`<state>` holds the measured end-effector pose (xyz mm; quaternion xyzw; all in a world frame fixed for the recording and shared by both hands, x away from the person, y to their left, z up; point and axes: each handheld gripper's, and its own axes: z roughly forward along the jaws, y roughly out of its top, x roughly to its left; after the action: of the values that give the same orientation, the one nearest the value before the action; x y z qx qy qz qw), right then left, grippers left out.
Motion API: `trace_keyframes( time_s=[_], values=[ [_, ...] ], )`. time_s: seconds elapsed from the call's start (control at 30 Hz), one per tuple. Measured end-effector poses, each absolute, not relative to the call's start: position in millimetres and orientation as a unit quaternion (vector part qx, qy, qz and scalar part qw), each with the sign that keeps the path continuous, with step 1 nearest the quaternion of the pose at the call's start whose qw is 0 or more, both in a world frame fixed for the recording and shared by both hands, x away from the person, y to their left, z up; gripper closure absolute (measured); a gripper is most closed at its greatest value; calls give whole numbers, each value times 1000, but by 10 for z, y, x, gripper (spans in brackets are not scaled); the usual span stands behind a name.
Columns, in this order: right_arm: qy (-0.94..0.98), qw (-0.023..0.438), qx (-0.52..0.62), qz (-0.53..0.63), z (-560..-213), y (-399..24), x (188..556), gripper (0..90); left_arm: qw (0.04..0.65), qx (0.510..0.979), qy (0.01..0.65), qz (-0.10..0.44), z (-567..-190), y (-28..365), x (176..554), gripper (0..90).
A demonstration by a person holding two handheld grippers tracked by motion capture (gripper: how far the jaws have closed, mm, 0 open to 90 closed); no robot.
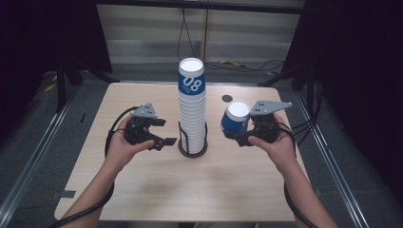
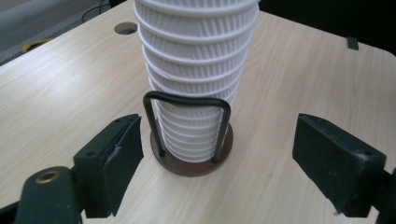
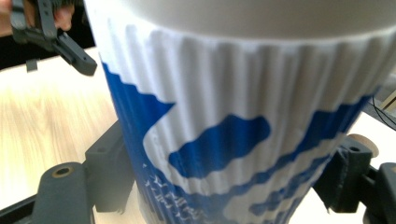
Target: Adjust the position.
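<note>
Your left gripper (image 1: pixel 164 132) sat left of centre on the worktop (image 1: pixel 142 190), its jaws spread wide with nothing between them, pointing toward the foot of the cup stack (image 1: pixel 192 107). From the left gripper view, the stack (image 2: pixel 196 70) stood straight ahead in the gap, apart from both pads. There was one stack, too many nested cups to count with certainty, standing upright in one round brown holder (image 2: pixel 187 163) with a black wire loop (image 2: pixel 187 100) around its base. One single blue-and-white cup (image 1: pixel 235 118) was clamped in your right gripper (image 1: pixel 242 135), just right of the stack and clear of it, tilted slightly. In the right gripper view the cup (image 3: pixel 243 140) pressed against both jaws. Bare worktop lay open toward you; the near edge and both side edges were well apart from the grippers. One small round hole (image 1: pixel 227 98) sat behind the held cup.
</note>
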<state>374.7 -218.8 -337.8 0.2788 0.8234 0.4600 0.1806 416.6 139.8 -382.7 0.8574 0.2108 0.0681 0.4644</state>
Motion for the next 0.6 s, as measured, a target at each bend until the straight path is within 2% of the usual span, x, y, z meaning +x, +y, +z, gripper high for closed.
trace_keyframes(
  time_s=[0.6],
  values=[
    [829,157,275,461,-3718,-2142,3624,200,462,862,199,57,-3968,1323,4034,159]
  ],
)
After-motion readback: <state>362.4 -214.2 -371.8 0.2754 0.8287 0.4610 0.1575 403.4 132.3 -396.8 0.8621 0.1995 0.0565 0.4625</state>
